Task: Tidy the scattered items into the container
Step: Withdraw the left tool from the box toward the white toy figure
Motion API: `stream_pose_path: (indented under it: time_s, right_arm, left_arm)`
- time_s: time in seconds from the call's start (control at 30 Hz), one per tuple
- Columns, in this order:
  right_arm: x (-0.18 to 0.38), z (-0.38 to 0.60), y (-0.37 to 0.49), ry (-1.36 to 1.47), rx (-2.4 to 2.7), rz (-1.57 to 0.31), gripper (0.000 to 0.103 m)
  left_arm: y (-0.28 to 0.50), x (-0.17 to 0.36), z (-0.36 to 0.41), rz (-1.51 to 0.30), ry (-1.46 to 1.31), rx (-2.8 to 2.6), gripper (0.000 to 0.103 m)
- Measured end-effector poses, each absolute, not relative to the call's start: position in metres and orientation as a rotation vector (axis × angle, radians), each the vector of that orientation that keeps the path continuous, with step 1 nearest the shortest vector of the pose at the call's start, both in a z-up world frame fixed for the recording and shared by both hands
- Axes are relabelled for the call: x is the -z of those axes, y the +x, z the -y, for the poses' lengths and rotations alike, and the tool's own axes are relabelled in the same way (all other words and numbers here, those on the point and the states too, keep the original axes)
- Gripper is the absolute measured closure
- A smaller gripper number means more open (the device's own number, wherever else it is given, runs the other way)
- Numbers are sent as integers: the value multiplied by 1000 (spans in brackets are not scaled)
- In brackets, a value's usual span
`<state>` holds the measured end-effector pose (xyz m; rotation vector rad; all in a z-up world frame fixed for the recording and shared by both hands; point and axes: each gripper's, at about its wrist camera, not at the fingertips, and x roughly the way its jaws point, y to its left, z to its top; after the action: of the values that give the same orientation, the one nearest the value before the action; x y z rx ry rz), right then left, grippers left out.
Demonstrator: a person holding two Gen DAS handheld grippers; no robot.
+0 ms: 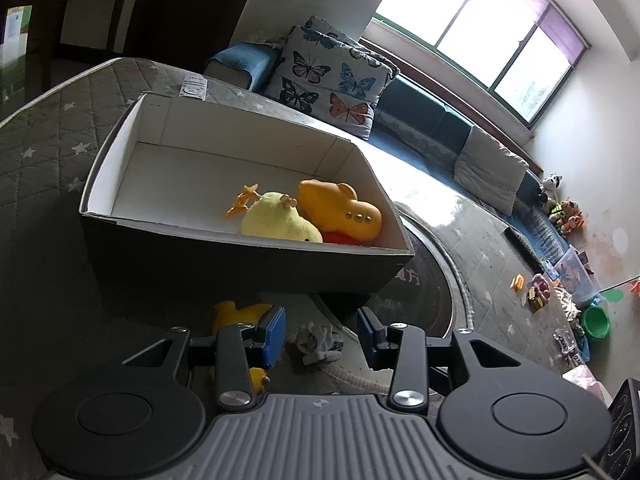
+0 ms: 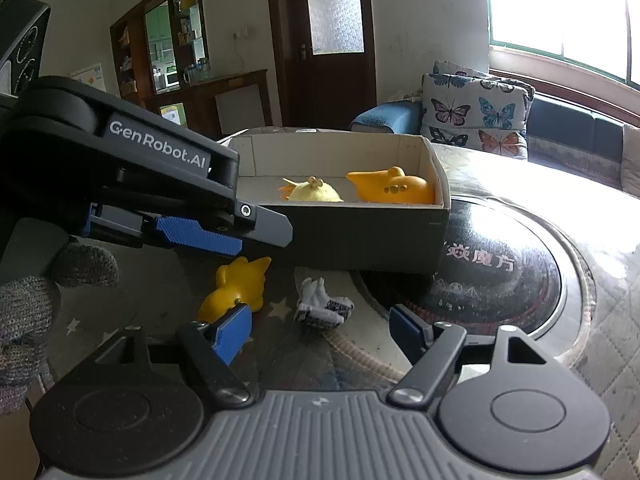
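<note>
Now, box (image 2: 360,236): two yellow toys inside, far on the desk (image 2: 600,300)
Left gripper (image 1: 322,338): fingers open, empty
Right gripper (image 2: 322,330): fingers spread, near white toy (image 2: 322,304)

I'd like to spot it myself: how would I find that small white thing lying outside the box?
Start at the dark cardboard box on the table. On the tabletop just in front of its near wall lie two loose toys. The white plush toy with black markings is on the right; its neighbour, the yellow toy, is smooth and bright.
</note>
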<state>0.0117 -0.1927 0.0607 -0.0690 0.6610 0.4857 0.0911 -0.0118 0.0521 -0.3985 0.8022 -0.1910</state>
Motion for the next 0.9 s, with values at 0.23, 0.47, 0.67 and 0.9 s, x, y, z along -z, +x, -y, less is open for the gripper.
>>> stream_pose_path:
  time_s: [0.23, 0.47, 0.67, 0.9]
  right_arm:
    - [-58, 194, 7, -62, -487, -668, 24]
    - [-53, 193, 7, -59, -486, -682, 21]
    - [-51, 191, 6, -60, -490, -690, 21]
    - [-49, 189, 5, -63, -497, -700, 21]
  left_arm:
    - [86, -49, 13, -808, -390, 175, 61]
    - [84, -44, 14, -820, -373, 156, 61]
    - [82, -43, 14, -824, -364, 146, 61]
    - [80, -41, 14, -827, -358, 145, 61]
